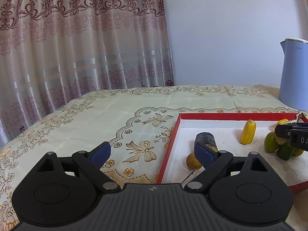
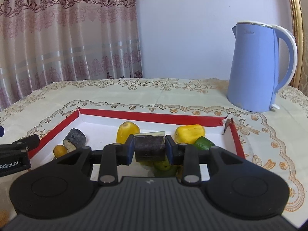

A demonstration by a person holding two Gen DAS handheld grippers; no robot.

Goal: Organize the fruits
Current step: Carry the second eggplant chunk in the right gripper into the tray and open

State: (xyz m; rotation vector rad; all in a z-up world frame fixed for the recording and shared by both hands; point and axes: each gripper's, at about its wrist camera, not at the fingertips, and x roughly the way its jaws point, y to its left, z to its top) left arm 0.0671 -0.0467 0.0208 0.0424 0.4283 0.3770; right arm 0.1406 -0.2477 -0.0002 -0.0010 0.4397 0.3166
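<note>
curtain far left behind the table w/ its embroidered cloth. left gripper sits low over the cloth at the tray's left edge, fingers spread wide apart, nothing btwn them; its right pad hangs inside the red-rimmed tray. in the tray, left to right: small orange fruit touching a dark cut chunk, then a yellow fruit toward the back wall, approx mid tray. right gripper is clamped on a dark blackened piece, both pads pressed to its sides, held above green fruits lying below it. 2nd yellow fruit right of that, w/ another green fruit just in front, touching it. tray's right corner is torn open. blue kettle stands on the cloth behind the tray, far right.
</note>
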